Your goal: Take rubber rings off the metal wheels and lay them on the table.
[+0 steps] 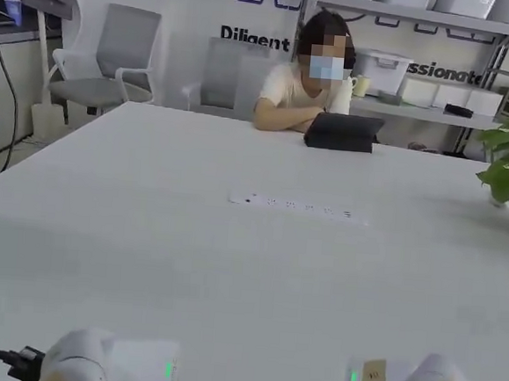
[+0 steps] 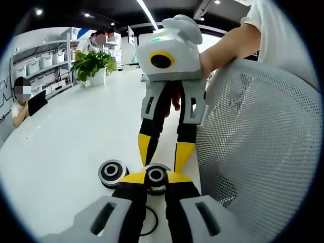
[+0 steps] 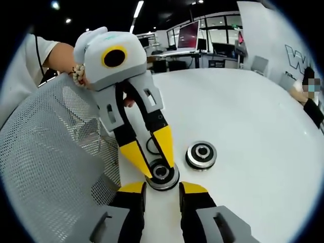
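The left tool [image 2: 155, 181] grips a wheel [image 3: 162, 175]. The right tool [image 3: 163, 188], jaws apart, faces it. A second wheel [image 3: 201, 155] lies near on the tabletop [image 3: 243, 126].

Office: swivel chair [image 1: 115, 52], shelves [image 1: 427, 14], monitor [image 3: 187, 34].

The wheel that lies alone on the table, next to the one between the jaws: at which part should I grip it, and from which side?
Probably the outer rim. The free wheel lies flat with its dark band around the edge, so come down from above, one jaw each side. The side away from the other wheel, where the left gripper is, seems roomier.
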The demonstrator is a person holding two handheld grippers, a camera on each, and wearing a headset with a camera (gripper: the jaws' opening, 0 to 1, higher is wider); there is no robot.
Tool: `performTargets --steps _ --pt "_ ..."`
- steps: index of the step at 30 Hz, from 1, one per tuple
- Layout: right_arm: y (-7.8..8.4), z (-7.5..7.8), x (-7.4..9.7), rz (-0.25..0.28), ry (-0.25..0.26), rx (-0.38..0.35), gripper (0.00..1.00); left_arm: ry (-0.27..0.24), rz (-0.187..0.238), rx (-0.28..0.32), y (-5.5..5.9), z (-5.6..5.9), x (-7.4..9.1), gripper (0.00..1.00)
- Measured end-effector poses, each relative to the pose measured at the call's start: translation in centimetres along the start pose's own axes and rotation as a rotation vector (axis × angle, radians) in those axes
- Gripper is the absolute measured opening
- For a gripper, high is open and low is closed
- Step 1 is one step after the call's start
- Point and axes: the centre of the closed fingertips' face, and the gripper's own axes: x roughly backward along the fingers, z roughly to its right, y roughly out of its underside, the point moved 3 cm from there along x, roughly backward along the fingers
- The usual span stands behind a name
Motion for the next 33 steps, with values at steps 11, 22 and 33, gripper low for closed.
performTargets --steps 11,22,33 --pt "0.9 -0.1 0.1 -0.068 0.008 0.071 0.09 -0.004 0.027 -0.002 0.1 0.1 0.1 0.07" --pt "0.3 0.1 0.1 -0.023 0.003 -0.009 0.26 -0.002 0.033 -0.001 0.1 0.0 0.1 0.07" --pt "-0.1 -0.1 -0.3 -0.013 0.011 0.074 0.22 -0.004 0.038 0.004 0.1 -0.1 0.1 0.07"
